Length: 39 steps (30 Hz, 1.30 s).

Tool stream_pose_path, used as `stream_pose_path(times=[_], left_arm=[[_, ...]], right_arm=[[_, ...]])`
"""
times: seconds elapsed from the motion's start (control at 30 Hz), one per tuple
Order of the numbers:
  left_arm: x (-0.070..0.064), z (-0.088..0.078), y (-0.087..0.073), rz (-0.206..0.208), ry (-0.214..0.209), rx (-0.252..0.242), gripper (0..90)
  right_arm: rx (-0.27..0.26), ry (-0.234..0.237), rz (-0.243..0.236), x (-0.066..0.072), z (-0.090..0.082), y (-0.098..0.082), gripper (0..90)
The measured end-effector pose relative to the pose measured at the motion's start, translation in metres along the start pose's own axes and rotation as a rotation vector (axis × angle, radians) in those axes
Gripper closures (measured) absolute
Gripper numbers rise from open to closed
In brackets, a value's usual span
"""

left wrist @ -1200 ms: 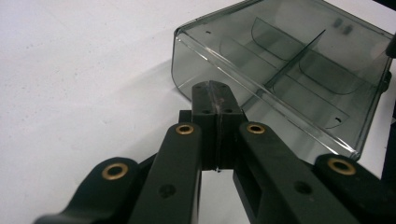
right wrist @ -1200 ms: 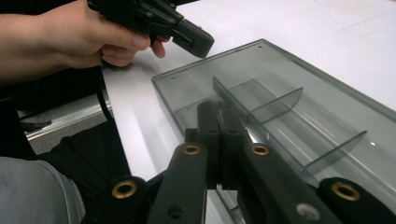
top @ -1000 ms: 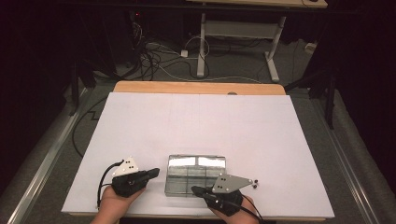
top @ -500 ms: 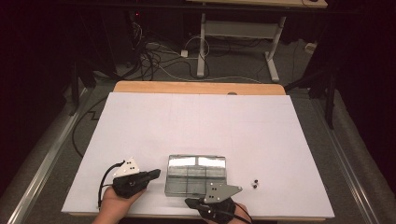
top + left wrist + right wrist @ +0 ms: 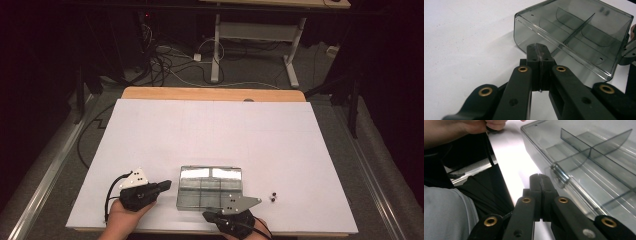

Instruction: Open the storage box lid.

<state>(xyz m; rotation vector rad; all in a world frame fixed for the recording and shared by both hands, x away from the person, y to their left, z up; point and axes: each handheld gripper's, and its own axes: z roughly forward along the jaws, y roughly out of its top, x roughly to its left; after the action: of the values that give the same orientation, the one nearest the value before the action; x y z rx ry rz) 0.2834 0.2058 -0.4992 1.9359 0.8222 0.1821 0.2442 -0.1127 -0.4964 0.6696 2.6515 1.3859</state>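
High view: clear divided box (image 5: pixel 210 186) near table (image 5: pixel 215 130) front edge, left gripper (image 5: pixel 162 186) and right gripper (image 5: pixel 207 216) beside it, both clamped together, holding nothing.

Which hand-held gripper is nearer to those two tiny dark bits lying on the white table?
Right. The right hand-held gripper sits at the clear box's near edge, beside the small dark bits. The left hand-held gripper is across the box.
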Motion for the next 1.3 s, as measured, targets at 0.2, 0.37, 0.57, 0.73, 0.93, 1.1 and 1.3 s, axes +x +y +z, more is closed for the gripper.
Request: stream_pose_path(times=[0.2, 0.37, 0.57, 0.73, 0.93, 1.1, 1.3], left_arm=[[-0.0007, 0.0003, 0.0003, 0.002, -0.011, -0.001, 87.5], [-0.0014, 0.0011, 0.0001, 0.008, -0.019, 0.004, 87.4], [-0.0023, 0.0012, 0.0001, 0.017, -0.014, 0.001, 87.4], [-0.0033, 0.0018, 0.0005, 0.021, -0.014, 0.008, 87.5], [-0.0034, 0.0022, 0.0006, 0.024, -0.017, 0.011, 87.4], [-0.0029, 0.0014, 0.0010, 0.015, -0.026, 0.010, 87.4], [-0.0035, 0.0011, 0.0015, 0.015, -0.034, 0.006, 87.5]], right_arm=[[0.009, -0.016, 0.012, -0.0037, 0.0008, -0.0033, 90.0], [0.011, -0.021, 0.008, -0.0036, 0.0004, -0.0034, 90.0], [0.013, -0.027, 0.006, -0.0035, -0.0001, -0.0035, 90.0], [0.014, -0.035, 0.000, -0.0030, 0.0005, -0.0041, 90.0], [0.008, -0.038, 0.004, -0.0020, -0.0002, -0.0036, 90.0], [0.003, -0.043, 0.000, -0.0017, -0.0007, -0.0033, 90.0], [-0.011, -0.047, 0.002, -0.0014, -0.0025, -0.0024, 90.0]])
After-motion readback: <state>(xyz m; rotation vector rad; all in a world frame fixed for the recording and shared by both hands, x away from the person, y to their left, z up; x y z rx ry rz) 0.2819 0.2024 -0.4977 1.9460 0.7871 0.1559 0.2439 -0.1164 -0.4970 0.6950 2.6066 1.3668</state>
